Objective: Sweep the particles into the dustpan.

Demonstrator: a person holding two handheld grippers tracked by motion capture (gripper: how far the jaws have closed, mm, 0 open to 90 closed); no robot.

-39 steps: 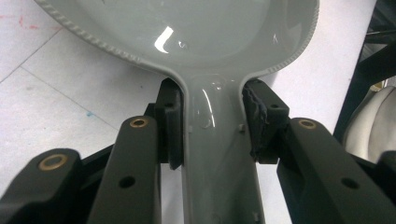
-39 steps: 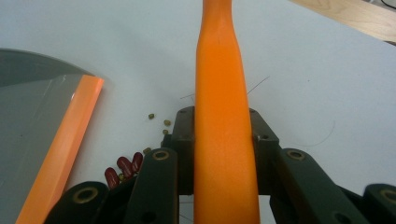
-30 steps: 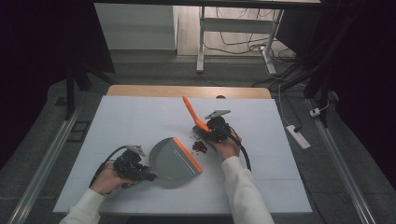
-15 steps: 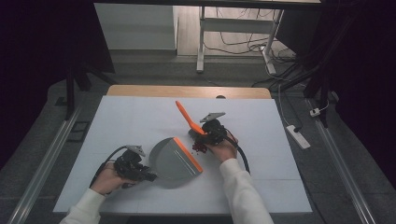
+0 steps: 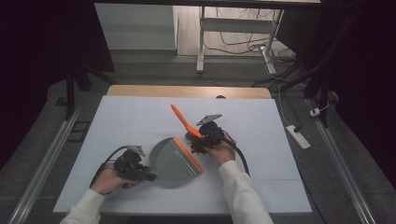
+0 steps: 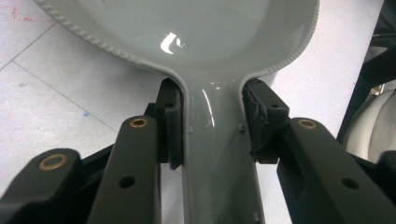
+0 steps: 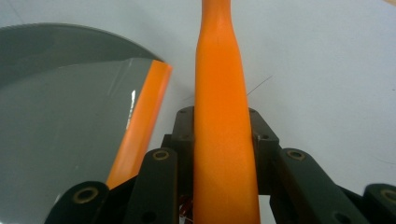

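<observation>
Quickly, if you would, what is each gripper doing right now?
Left gripper: shut on the dustpan handle.
Right gripper: shut on the brush handle.

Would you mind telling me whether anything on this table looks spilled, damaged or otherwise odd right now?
One oddity: small dark red bits lie loose on the white table, beside the dustpan's orange lip, like spilled debris. Otherwise the left gripper clamps the grey dustpan by its handle, and the right gripper holds the orange brush handle.

white table top (image 5: 121,116), wooden far edge (image 5: 140,91), floor cables (image 5: 243,46), power strip (image 5: 299,136), metal stand (image 5: 201,42)
</observation>
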